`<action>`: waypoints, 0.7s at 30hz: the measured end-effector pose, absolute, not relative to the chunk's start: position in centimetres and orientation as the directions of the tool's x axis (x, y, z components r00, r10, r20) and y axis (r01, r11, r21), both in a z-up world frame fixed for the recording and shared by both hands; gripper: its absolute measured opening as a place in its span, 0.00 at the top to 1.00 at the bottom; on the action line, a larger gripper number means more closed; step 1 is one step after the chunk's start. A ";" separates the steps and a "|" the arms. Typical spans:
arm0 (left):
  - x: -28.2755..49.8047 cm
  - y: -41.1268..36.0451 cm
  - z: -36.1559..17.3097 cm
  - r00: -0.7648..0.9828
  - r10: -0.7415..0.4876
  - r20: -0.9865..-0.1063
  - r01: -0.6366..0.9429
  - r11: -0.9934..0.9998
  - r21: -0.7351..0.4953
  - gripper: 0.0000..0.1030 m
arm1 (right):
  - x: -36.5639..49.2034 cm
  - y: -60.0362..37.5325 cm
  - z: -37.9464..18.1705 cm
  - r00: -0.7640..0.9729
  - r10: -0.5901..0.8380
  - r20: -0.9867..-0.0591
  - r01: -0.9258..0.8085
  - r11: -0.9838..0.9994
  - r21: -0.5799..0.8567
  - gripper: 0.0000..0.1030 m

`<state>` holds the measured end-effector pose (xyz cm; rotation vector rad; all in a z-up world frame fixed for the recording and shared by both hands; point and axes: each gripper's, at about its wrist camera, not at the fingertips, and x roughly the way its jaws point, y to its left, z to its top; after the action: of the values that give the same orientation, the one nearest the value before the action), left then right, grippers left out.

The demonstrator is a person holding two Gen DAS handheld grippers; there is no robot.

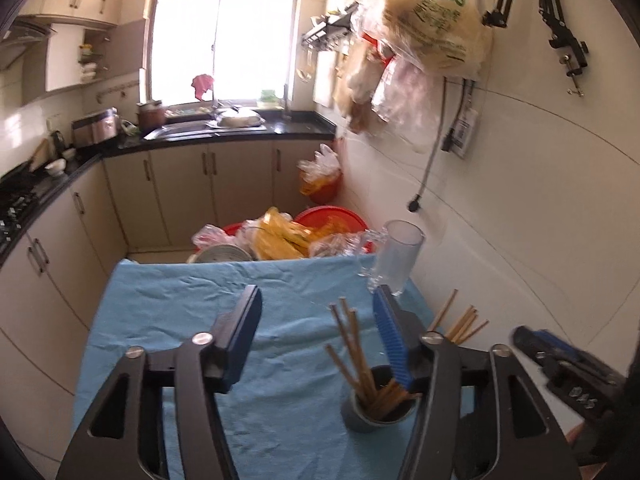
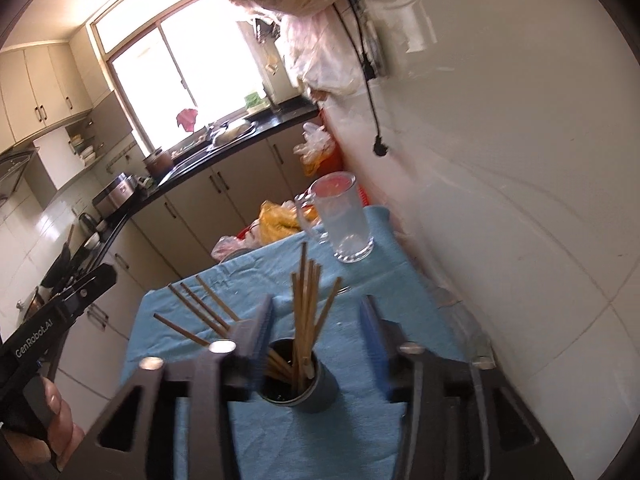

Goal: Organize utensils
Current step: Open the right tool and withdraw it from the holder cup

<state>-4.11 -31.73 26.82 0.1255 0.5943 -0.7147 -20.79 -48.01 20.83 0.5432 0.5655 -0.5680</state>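
Strong daylight pours in through the far window (image 1: 224,40), which is blown out to plain white in both views, with glare spilling onto the frame and the dark counter (image 1: 240,136) below it. The white tiled wall (image 1: 520,200) on the right shines with soft reflections. The blue cloth (image 1: 168,320) on the near surface is evenly lit, with only faint shadows. Fisheye distortion bends the cabinets and wall lines, and dark corners ring each picture. The right wrist view is smeared by motion blur along the right wall (image 2: 520,160) and the near edge.

Chopsticks (image 2: 304,312) stand in a cup (image 2: 310,390) before the mug (image 2: 344,216).
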 end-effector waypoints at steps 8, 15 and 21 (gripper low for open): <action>-5.1 -28.9 26.4 0.652 -0.533 -0.539 0.601 0.797 -0.061 0.15 | -23.0 -46.5 22.3 0.654 -0.441 -0.614 0.688 0.685 0.241 0.17; -7.5 -26.4 25.2 0.661 -0.519 -0.542 0.614 0.789 -0.007 0.09 | -24.8 -43.8 22.2 0.625 -0.471 -0.622 0.707 0.680 0.195 0.12; -9.6 -23.3 23.3 0.629 -0.520 -0.578 0.636 0.772 -0.004 0.09 | -27.3 -39.8 21.3 0.610 -0.486 -0.626 0.715 0.678 0.169 0.11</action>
<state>-9.64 -23.25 23.26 0.2087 0.5924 -0.6676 -27.28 -39.84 21.28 0.4308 0.5790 -0.7185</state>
